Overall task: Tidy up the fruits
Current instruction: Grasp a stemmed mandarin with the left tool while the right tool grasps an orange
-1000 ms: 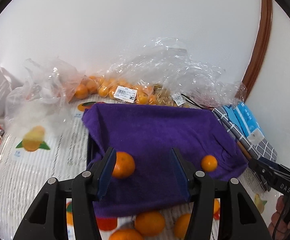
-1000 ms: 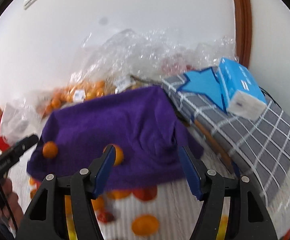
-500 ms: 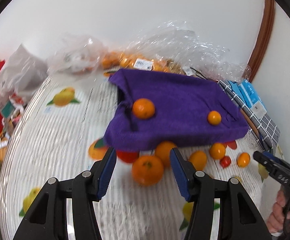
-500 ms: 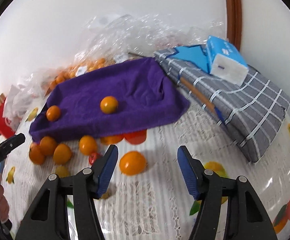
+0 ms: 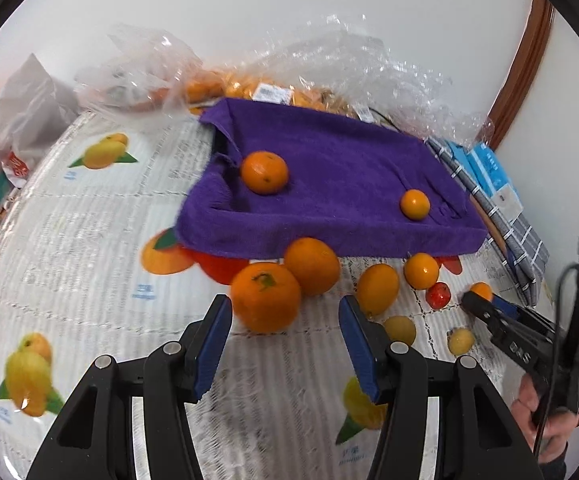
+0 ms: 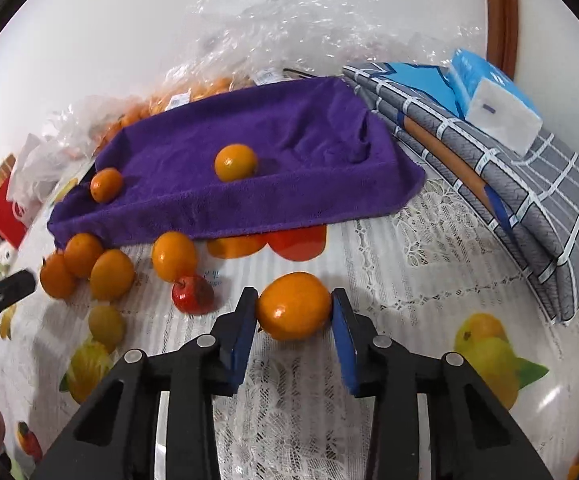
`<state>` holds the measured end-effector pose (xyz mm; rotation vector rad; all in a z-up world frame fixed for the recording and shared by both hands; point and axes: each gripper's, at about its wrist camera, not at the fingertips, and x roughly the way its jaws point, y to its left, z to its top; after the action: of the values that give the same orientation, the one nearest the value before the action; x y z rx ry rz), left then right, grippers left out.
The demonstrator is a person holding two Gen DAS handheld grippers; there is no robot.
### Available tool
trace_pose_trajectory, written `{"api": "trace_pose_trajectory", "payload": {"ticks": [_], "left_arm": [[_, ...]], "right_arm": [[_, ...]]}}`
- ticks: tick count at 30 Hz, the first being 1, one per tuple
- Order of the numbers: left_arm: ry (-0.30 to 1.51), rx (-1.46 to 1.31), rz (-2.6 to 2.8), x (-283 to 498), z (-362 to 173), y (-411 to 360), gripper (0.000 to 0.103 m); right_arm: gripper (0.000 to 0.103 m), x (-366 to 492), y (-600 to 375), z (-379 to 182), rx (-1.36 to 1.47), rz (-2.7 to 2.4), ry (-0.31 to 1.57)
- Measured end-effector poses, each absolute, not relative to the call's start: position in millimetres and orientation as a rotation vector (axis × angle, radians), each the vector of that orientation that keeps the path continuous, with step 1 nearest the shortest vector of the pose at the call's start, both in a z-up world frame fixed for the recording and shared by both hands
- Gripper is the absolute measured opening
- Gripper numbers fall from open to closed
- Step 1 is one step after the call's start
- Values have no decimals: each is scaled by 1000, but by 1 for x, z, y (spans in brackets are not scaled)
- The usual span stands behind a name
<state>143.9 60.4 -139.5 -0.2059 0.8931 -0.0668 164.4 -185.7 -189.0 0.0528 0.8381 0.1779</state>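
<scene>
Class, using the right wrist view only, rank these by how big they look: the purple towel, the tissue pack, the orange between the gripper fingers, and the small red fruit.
1. purple towel
2. tissue pack
3. orange, though nearness to the camera enlarges it, so its place against the pack is unsure
4. red fruit

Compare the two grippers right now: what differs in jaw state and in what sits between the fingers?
The right gripper has an orange between its fingers, pads touching both sides; the left gripper is spread wider, and the big orange lies just ahead, untouched. Both have blue pads and point toward the purple towel.
</scene>
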Motion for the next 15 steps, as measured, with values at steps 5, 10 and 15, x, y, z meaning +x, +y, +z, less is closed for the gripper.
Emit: {"api": "trace_pose_trajectory", "payload": {"ticks": [5,10,15], "left_arm": [[875,-161,-20,150,-146,56,54],[877,-116,4,154,-161,57,48],[792,-207,-86,137,-160,70,41]], "right_arm": [[37,155,-185,-190,37,180,822],[37,154,-188,-188,60,183,794],[37,147,-190,-183,59,174,739]]}}
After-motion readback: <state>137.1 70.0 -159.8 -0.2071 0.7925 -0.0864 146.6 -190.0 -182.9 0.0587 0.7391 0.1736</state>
